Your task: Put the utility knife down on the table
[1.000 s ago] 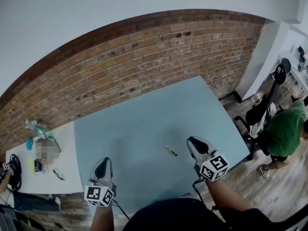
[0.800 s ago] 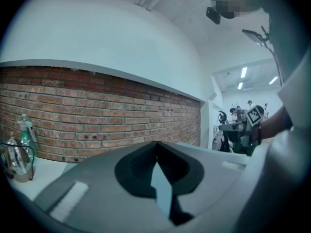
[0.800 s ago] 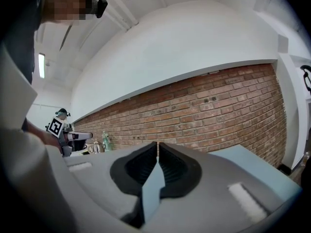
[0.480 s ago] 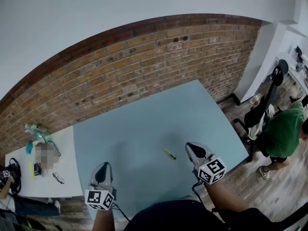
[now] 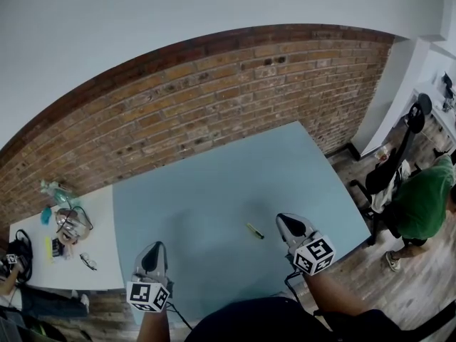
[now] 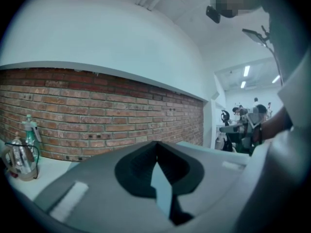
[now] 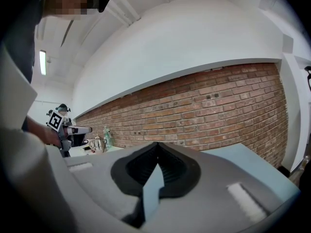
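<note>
While the pale blue rectangular tabletop abuts a red brick wall, the small yellow-green utility knife lies on it, near the right hand-held gripper; left hand-held gripper well apart; both jaws closed, empty.

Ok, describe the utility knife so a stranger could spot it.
Find the big light-blue table in front of the brick wall. The utility knife lies flat near its front edge, just left of the right tool. It's the only thing on that table: small, slim, yellow-green.
</note>
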Available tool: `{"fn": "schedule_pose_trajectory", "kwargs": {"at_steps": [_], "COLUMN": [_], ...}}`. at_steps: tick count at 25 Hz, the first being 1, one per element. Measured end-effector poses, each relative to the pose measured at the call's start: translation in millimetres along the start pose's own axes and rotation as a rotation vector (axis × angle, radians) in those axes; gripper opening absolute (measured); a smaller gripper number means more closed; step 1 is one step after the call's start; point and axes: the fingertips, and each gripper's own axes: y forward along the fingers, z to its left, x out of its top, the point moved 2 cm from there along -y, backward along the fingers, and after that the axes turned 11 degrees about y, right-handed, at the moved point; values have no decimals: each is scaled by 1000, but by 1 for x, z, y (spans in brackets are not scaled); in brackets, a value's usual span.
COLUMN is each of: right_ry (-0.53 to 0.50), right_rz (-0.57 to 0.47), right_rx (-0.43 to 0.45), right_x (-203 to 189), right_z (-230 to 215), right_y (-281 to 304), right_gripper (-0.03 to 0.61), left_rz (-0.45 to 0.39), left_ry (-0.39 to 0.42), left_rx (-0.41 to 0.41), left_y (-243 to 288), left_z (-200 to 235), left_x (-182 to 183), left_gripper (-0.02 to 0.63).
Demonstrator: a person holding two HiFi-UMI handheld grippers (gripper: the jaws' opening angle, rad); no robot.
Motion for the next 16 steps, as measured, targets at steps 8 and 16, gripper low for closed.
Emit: {"fn": "schedule_pose_trajectory", "kwargs": {"at_steps": [8,16], "right_ry": [4,-8], "right_rz": [10,29], "right_rx": [6,31], "right_x": [-1,-4], "right_z": [-2,7], "right_y": [1,9], "right_gripper": [2,2], "left_rz": [7,7], "left_ry": [3,20], "left_rx": [9,-3], "left_y": [-3,-2], "left_z": [2,0], "left_x": [-1,1], "left_gripper": [-9,-9]}}
